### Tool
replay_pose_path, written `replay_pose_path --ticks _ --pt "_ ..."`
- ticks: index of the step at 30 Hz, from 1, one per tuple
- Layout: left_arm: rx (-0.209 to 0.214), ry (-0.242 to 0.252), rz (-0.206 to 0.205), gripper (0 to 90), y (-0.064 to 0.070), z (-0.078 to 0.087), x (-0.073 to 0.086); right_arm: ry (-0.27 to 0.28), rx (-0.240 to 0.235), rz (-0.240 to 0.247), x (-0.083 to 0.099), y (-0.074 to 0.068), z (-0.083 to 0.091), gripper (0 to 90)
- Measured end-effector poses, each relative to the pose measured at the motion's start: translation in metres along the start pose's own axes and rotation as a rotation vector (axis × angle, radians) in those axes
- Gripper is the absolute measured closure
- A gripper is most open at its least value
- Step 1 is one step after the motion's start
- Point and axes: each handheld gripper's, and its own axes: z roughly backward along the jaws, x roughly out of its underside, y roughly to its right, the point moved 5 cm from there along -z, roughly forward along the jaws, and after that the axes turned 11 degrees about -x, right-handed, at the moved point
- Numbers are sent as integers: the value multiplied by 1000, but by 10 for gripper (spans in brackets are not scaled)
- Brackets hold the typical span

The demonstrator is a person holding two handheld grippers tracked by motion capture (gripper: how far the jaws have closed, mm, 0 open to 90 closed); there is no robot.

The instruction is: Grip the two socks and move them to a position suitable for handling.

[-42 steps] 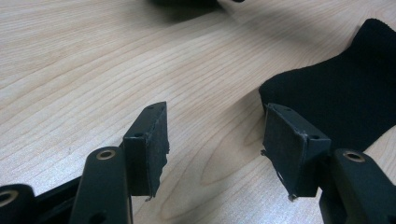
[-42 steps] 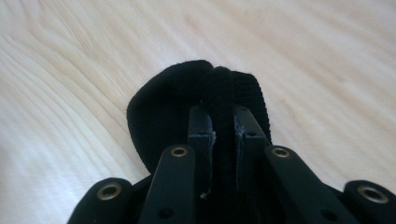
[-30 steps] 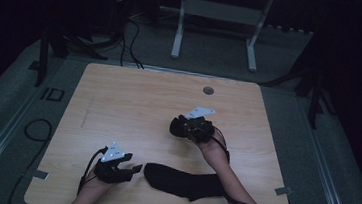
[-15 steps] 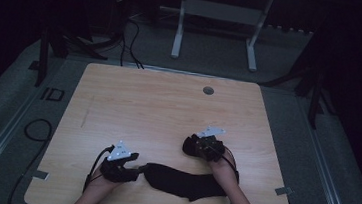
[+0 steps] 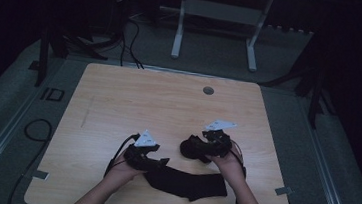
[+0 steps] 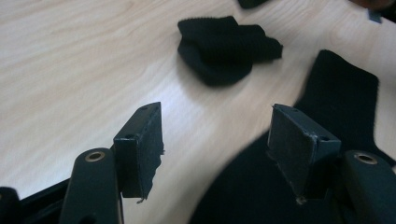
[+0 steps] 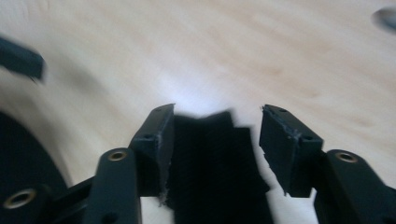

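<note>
A flat black knitted sock lies stretched along the near edge of the pale wooden tabletop, between the person's two hands. A second black knitted sock, bunched into a small lump, sits a little farther in, just beside the first; in the right gripper view its ribbed cloth lies between the jaws.

The left claw hangs at the flat sock's left end with its jaws apart and nothing between them; in the left gripper view bare wood and the sock's edge show in the gap. The right claw sits over the bunched sock, its jaws also apart around the cloth, with a gap on one side, so it reads as not clamped.

Judging by this, the work of handling the pair is at an early or middle stage: one sock laid out, the other crumpled, neither gripped.

The tabletop has a round grey cable grommet near its far edge. Around it is grey carpet in a dim room, with cables and a white metal frame beyond.
</note>
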Motion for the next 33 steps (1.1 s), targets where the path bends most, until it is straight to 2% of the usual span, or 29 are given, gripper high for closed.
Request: replay_pose_path --ticks 1,3,4,5,7,8,9,10,11,13,14,16,17,18,19,20,21,23,24,26,27,31,33 --pt "6 -17 -1 353 1 -6 -5 8 -4 -6 -3 4 3 465" --pt "-21 -50 0 352 1 -18 -13 -5 -9 -20 -6 12 2 465" --pt "-13 -68 8 352 1 -25 -16 -11 -13 -26 -6 15 -2 465" --pt "-4 -82 21 352 2 -33 -20 -22 -23 -38 -6 18 -6 465" --pt "0 -119 13 352 3 -44 -23 -52 -40 -58 -2 22 -18 465" --pt "0 -119 13 352 3 -44 -23 -72 -43 -62 1 24 -23 465" --pt "-8 -134 9 353 5 -55 -26 -90 -44 -64 4 25 -29 465" --pt "-8 -134 9 353 5 -55 -26 -90 -44 -64 4 25 -29 465" --pt "-6 -153 0 353 6 -64 -26 -118 -43 -66 12 26 -37 466" --pt "-29 -168 11 377 5 -71 -26 -150 -34 -66 20 28 -44 499" --pt "-27 -172 11 381 4 -74 -25 -165 -27 -62 24 29 -46 525" --pt "-33 -187 -3 443 3 -79 -24 -152 -35 -76 27 29 -47 592" --pt "-33 -180 -4 461 3 -80 -24 -146 -30 -72 28 28 -46 614" --pt "-23 -178 -7 520 4 -81 -25 -147 -26 -66 28 27 -46 664" --pt "-31 -178 -16 558 5 -82 -25 -146 -30 -52 29 26 -46 705" --pt "-38 -183 -23 613 5 -82 -26 -150 -22 -38 28 25 -46 742" --pt "-25 -180 -22 689 5 -82 -26 -155 -12 -28 28 24 -45 775" --pt "-29 -173 -15 821 5 -82 -28 -168 4 1 27 22 -44 800" --pt "-15 -169 -17 859 6 -81 -29 -169 12 9 26 21 -43 806" --pt "-18 -160 -20 872 6 -78 -31 -141 26 12 23 20 -38 811" --pt "-5 -153 -23 874 6 -76 -32 -125 18 3 21 20 -34 811" --pt "-2 -121 -5 880 3 -62 -39 -48 7 -10 10 19 -14 810" --pt "-11 -101 -8 881 0 -53 -44 -15 -14 -18 3 17 -3 810"
